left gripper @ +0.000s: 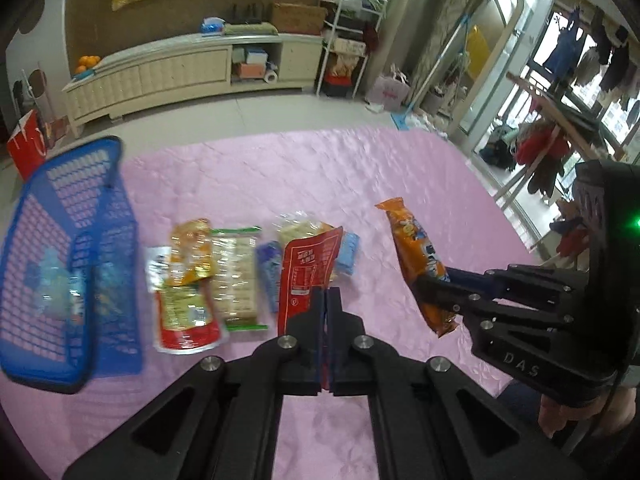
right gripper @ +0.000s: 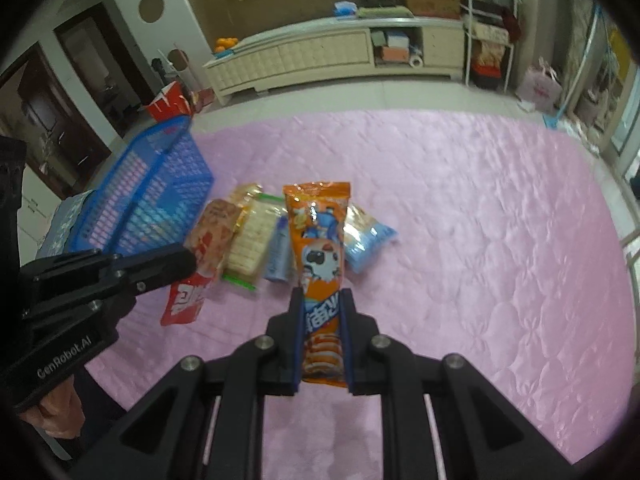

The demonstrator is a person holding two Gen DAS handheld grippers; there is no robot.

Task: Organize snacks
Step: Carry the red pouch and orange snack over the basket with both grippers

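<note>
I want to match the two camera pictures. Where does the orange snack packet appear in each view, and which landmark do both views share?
Left wrist view: the orange snack packet is right of centre, held in the right claw coming in from the right edge.
Right wrist view: the orange snack packet is at centre, upright between the claw's fingers, over the pink cloth.
Shared landmark: the blue basket, at the left in both views.

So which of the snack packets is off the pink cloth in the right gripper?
The orange packet, clamped in the right gripper; the other packets lie beside the blue basket.
</note>
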